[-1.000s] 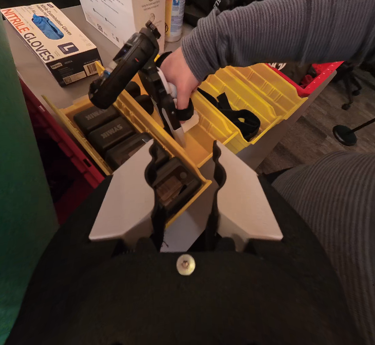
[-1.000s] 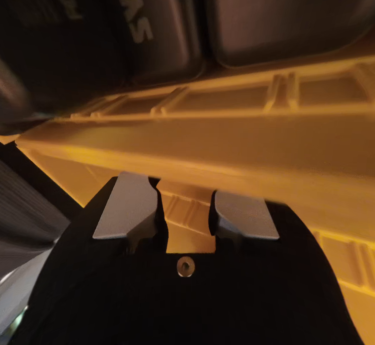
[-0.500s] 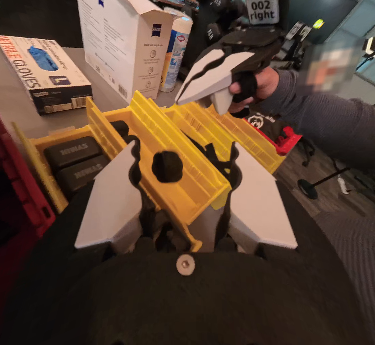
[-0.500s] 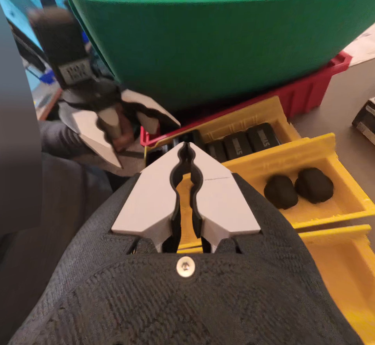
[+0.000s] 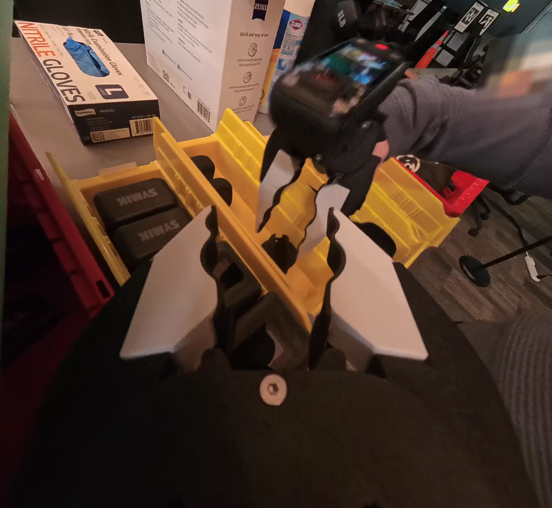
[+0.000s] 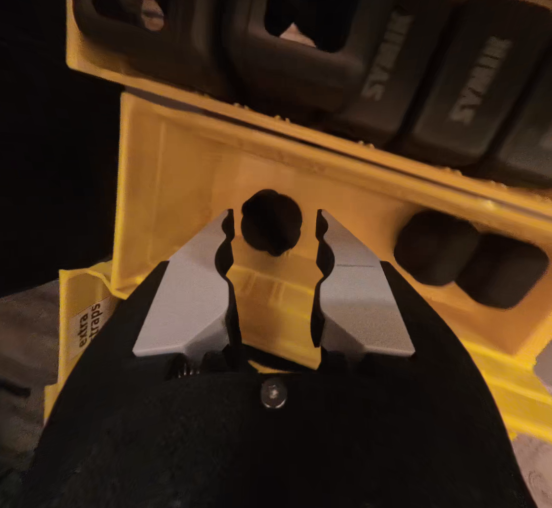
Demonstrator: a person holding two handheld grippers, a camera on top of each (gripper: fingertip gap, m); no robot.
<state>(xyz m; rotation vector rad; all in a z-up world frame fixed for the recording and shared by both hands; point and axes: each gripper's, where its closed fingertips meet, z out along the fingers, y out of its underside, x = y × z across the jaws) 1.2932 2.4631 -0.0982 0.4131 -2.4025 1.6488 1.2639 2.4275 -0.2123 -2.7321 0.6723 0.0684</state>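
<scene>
Two grippers work over a row of yellow plastic bins (image 5: 167, 147) on the grey surface (image 5: 35, 123). The left gripper (image 5: 270, 216), nearest, hangs wide open and empty over the wall between the left and middle bins. Just beyond, the right gripper (image 6: 273, 213) points down into the middle bin, its jaws parted and empty, with a small round black foam piece (image 6: 270, 222) lying between its fingertips (image 6: 222, 219). Black rectangular cases (image 5: 134, 199) fill the left bin. Farther off lies a glove box (image 5: 86, 81).

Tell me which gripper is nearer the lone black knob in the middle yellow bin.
Right. The right gripper straddles the knob with open fingers; the left gripper hangs back over the bin wall.
</scene>
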